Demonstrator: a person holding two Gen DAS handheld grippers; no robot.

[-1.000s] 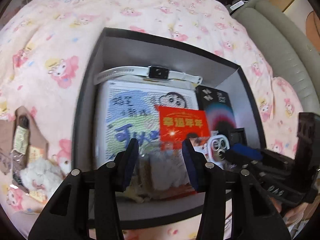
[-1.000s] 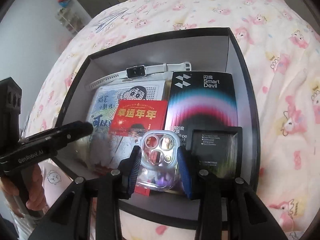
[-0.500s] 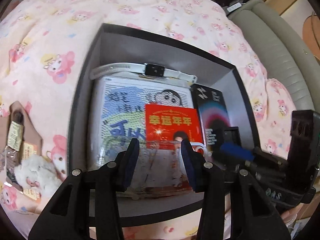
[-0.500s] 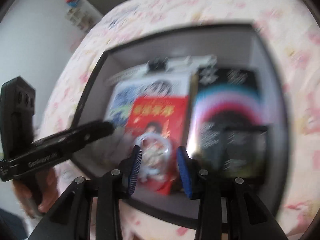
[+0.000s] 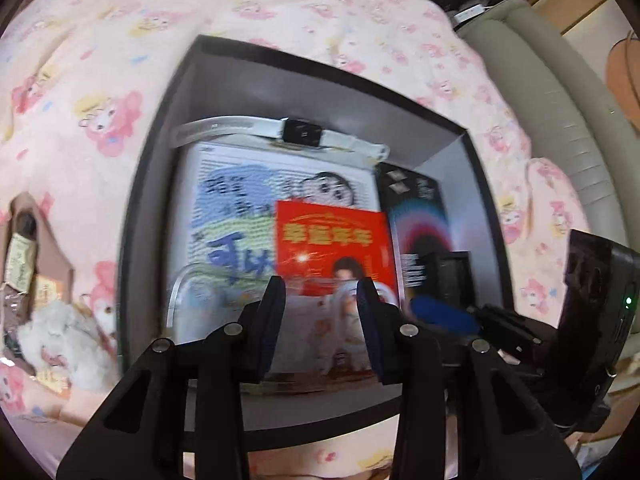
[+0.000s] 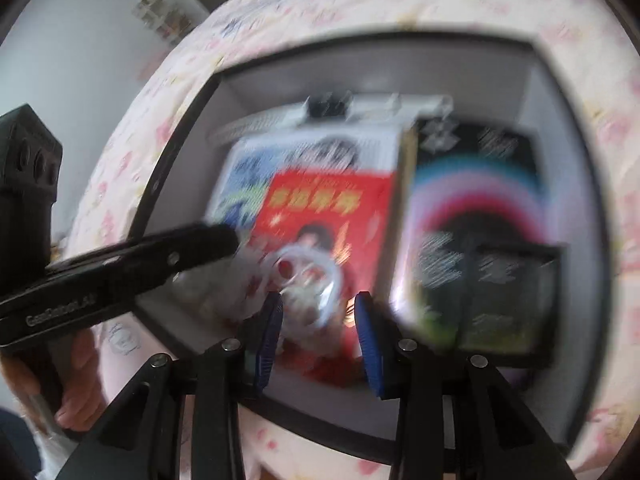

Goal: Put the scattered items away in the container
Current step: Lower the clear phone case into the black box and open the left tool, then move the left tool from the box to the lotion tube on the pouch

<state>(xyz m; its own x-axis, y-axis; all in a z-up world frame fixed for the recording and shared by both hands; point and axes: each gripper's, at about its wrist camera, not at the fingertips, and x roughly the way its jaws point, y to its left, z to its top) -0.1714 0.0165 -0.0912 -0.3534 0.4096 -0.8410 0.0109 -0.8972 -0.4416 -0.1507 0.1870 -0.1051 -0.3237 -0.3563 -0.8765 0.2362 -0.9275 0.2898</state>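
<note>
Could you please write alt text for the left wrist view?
The left claw, its jaws closing, hangs over a dark box on a pink cartoon-print blanket. Inside lie a red booklet, a white-strapped watch and a black package; a white plush toy remains outside.

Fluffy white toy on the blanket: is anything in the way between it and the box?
Nothing visible lies on the pink blanket between the fluffy white toy and the box. Only the box's own dark left wall stands there, and the box is open on top, so the toy would have to go over that wall.
</note>
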